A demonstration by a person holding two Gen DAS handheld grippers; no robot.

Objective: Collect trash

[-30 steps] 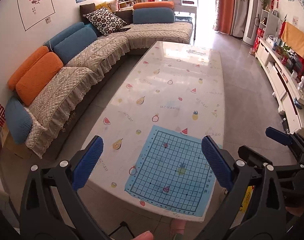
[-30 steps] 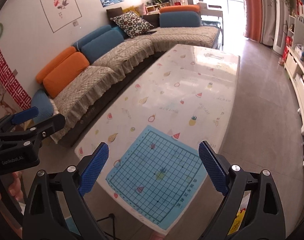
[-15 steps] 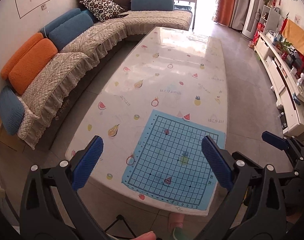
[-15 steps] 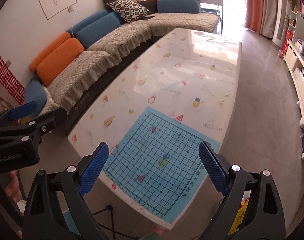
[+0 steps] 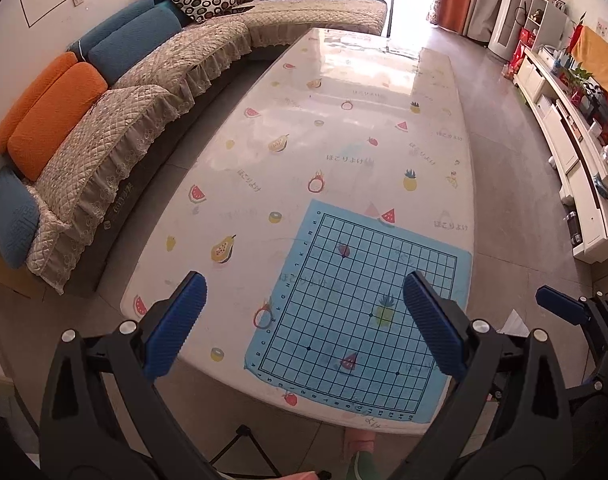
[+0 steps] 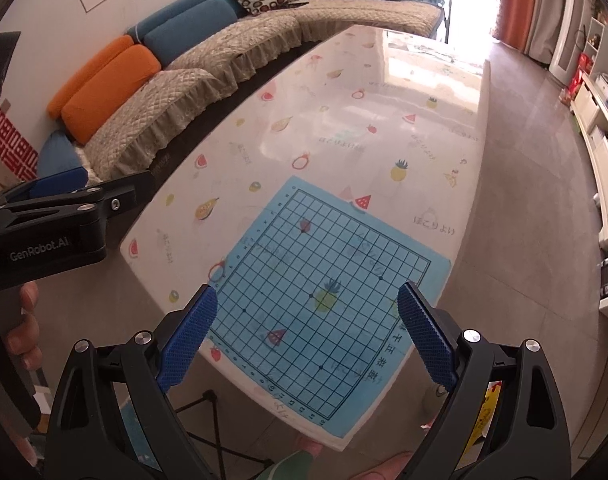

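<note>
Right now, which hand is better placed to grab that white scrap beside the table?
Probably the right. The white scrap lies off the right edge of the table, close beside the right gripper, which is open. The left gripper, also open, is further left.

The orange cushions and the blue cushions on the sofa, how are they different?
The orange cushions sit nearer the camera along the sofa; the blue cushions sit beside them, farther along. One separate blue cushion rests at the sofa's near end; no orange one does there. Both are plump, plain-coloured bolsters leaning against the wall.
</note>
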